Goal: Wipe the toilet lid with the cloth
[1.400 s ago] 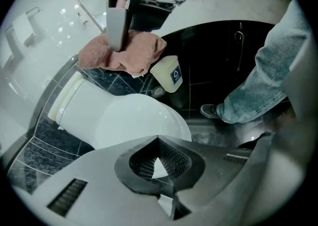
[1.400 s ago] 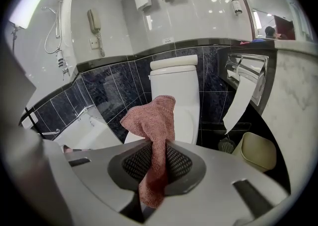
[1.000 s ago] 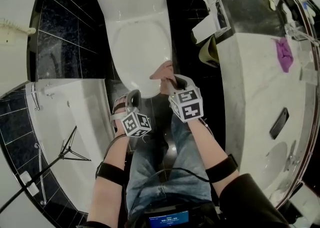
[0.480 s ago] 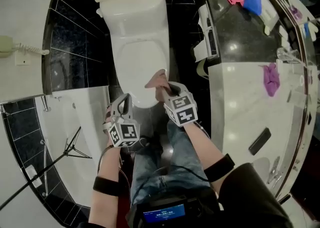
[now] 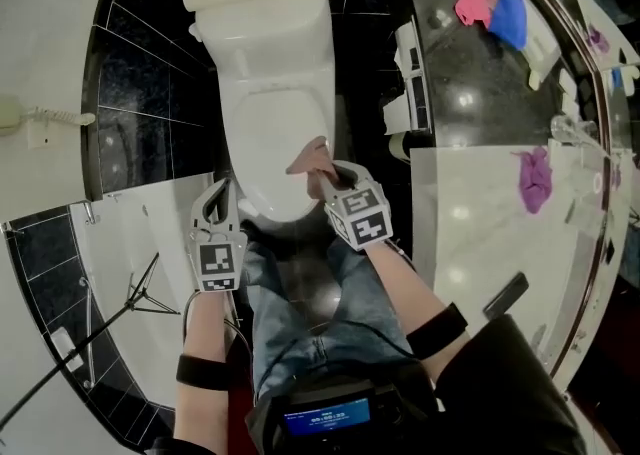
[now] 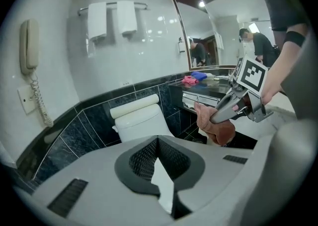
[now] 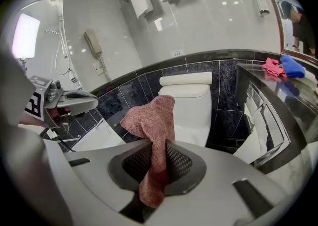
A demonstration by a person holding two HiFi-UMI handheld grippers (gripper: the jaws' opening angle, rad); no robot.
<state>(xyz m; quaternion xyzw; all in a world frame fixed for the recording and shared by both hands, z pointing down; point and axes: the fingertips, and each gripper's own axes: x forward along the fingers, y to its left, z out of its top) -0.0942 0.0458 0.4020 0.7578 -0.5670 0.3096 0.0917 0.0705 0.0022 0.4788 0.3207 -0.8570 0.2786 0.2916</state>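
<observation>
Pink cloth [image 5: 308,156] is clamped by the right gripper [image 5: 328,181] over the five-o'clock edge of the toilet lid [image 5: 278,128], seemingly poised for wiping, while the left gripper [image 5: 214,205], clenched empty, is held clear at eight o'clock.

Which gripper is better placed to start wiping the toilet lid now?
Right. The right gripper is shut on the pink cloth, over the toilet lid near its front edge. The left gripper is shut, empty, and off to its side.
</observation>
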